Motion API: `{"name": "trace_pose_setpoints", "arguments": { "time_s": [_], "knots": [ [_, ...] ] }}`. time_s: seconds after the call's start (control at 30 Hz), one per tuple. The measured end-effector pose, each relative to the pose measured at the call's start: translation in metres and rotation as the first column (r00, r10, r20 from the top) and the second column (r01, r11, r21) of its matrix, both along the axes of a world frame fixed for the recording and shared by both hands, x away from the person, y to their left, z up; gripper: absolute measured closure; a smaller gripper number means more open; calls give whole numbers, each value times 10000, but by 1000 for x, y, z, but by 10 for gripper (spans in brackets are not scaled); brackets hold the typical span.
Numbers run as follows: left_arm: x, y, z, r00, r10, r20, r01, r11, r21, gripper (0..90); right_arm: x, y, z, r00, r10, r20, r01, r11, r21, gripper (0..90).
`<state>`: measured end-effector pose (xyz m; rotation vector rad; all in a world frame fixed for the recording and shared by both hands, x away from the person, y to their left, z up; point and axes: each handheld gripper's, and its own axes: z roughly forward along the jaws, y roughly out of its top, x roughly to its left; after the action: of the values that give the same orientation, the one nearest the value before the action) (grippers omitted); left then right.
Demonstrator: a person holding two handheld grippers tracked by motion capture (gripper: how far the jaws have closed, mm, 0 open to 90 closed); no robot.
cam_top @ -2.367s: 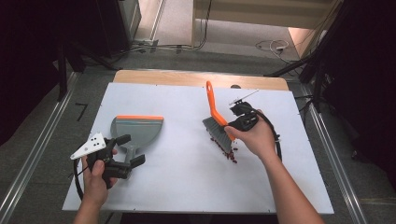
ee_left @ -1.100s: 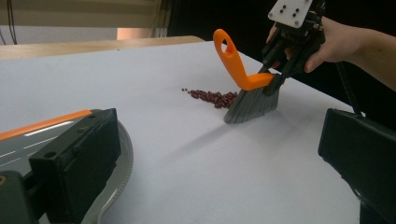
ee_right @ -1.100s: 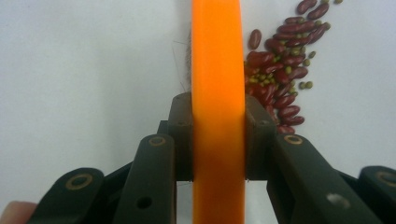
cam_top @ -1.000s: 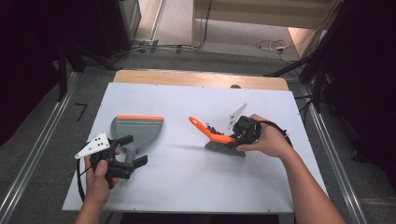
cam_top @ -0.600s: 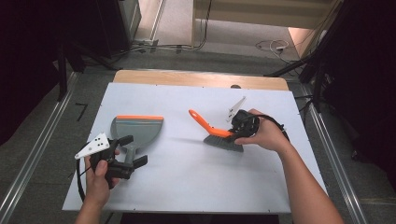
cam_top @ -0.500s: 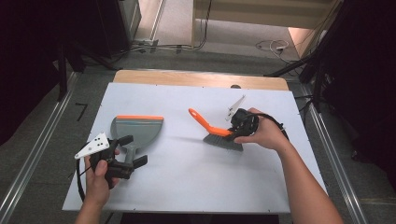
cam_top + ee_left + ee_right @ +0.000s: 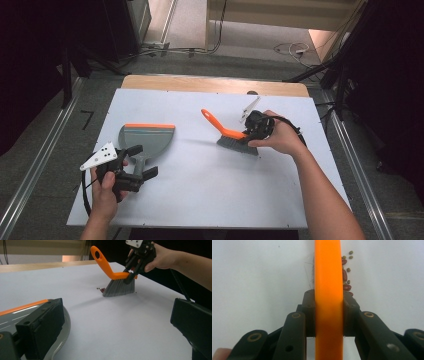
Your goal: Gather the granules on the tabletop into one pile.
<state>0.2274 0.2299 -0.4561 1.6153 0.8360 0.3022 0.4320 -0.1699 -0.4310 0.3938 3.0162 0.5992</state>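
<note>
I see a white worktop (image 7: 210,200) from above, with my two hand-held grippers over it. My right gripper (image 7: 248,134) sits right of centre; its fingers (image 7: 350,312) are clamped on the orange back of a hand brush (image 7: 231,138), one pad pressed flat on each side. The brush's grey bristles (image 7: 119,288) rest on the worktop, and its orange handle (image 7: 102,260) rises at a slant, pointing up and to the left in the high view. In the right gripper view, a small scatter of dark red and greenish beans (image 7: 346,270) lies on the worktop just beside the brush, on that view's right. From the left gripper view, a few of them show at the foot of the bristles, on the side facing the dustpan.

My left gripper (image 7: 143,161) is at the near left of the worktop. Its fingers (image 7: 41,327) stand wide apart and grip nothing. A grey dustpan (image 7: 144,140) with an orange lip lies flat just ahead of it, with its handle (image 7: 139,161) reaching toward those fingers. Brush and dustpan are well apart.
</note>
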Motion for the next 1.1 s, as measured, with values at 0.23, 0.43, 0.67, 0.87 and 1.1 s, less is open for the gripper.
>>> {"name": "trace_pose_setpoints", "arguments": {
  "time_s": [0.23, 0.43, 0.67, 0.87, 1.1],
  "knots": [
    [0, -1, 0, 10000, -13, -19, 13, 10000, 9, 3, 4, 4, 1, 9996, -81, 256, 84, 9999, -97, 686],
    [0, 0, 0, 10000, 2, -13, -2, 10000, -14, 3, 1, 4, 7, 9995, -93, 312, 91, 9999, 79, 686],
    [0, 0, 0, 10000, -1, -23, 1, 10000, 1, 3, -12, -12, 20, 9992, 250, 318, -254, 9996, 117, 686],
    [0, -2, 0, 10000, -26, -23, 26, 10000, 36, 3, -23, -30, 9, 9982, 553, -213, -557, 9983, -192, 686],
    [1, -6, -1, 9999, -95, -75, 96, 9999, 121, 3, -16, -30, 0, 9993, 333, -177, -333, 9994, 33, 686]
  ]
}}
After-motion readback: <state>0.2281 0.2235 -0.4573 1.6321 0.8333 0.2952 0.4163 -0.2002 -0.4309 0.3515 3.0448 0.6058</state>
